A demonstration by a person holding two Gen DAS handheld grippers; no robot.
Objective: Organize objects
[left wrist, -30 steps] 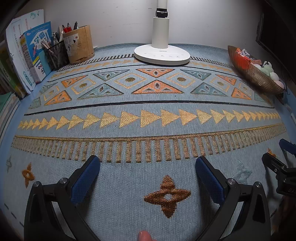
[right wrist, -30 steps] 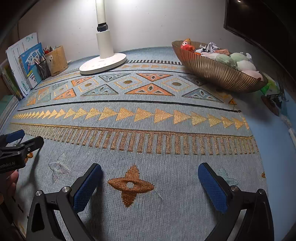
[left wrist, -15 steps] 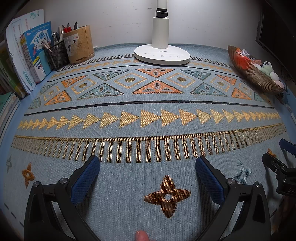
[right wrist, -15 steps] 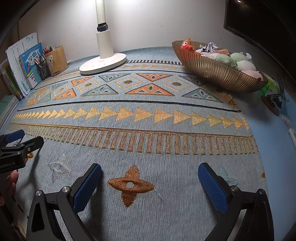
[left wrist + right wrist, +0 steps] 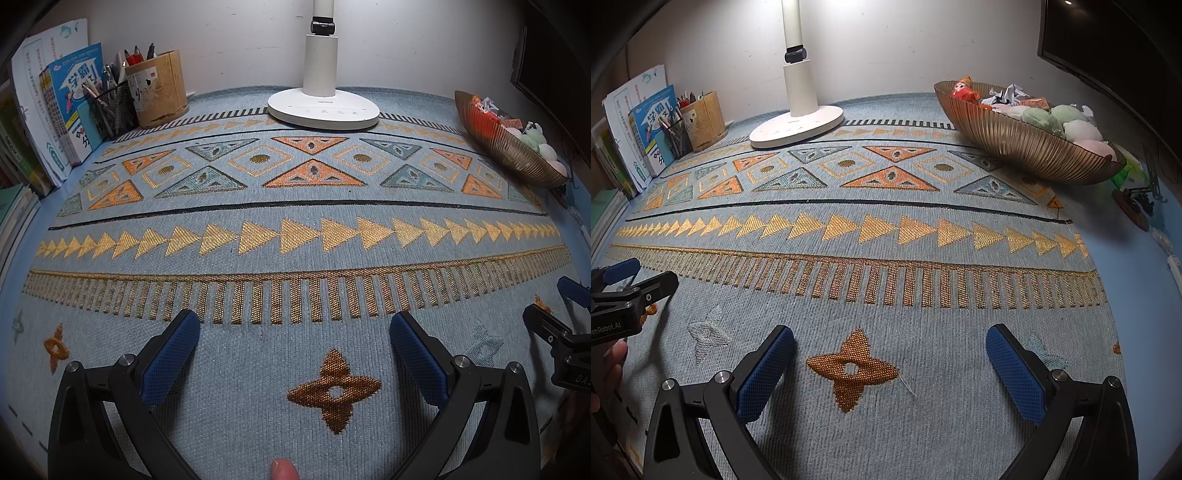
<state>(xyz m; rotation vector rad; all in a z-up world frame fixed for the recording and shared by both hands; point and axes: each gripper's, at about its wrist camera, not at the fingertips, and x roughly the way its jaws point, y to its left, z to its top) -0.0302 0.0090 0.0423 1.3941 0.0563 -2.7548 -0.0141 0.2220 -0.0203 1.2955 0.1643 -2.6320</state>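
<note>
A ribbed bronze bowl at the back right holds soft green and pink toys, crumpled paper and a small red doll; the same bowl shows at the far right of the left wrist view. My left gripper hovers open over the patterned mat, nothing between its blue pads. My right gripper is open too, low over the mat and holding nothing. Each gripper shows at the edge of the other's view: the right gripper and the left gripper.
A white desk lamp stands at the back centre. A cork pen holder and a mesh pen cup sit back left beside upright books. A dark monitor hangs at the right. Small clutter lies right of the bowl.
</note>
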